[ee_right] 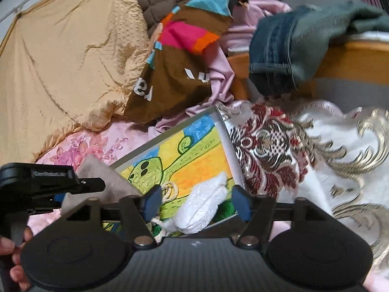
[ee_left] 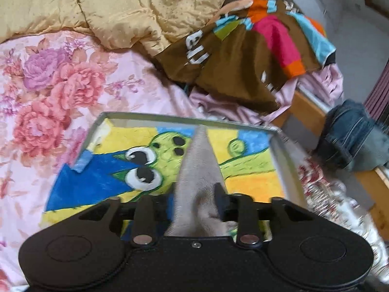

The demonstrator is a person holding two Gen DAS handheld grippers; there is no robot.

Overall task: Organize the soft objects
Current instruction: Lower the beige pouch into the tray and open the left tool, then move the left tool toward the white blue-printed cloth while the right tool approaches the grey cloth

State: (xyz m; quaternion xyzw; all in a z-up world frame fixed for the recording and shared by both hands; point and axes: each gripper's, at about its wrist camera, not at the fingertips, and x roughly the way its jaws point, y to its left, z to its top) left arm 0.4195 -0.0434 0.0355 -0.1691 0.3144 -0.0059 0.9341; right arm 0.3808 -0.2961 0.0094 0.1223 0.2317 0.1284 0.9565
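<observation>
Both tools open over the tray point(ee_right: 225, 124), its rims crowded by bedding.

Left tool point(ee_left: 198, 202) part-open, right tool point(ee_right: 197, 203) spread wide

A: The grey cloth point(ee_left: 198, 170) covers the middle of the drawing in the box point(ee_left: 287, 150).

B: The jeans point(ee_left: 350, 141) are all blurry. Someone's hand point(ee_right: 13, 258) is cut off at the edge.
</observation>
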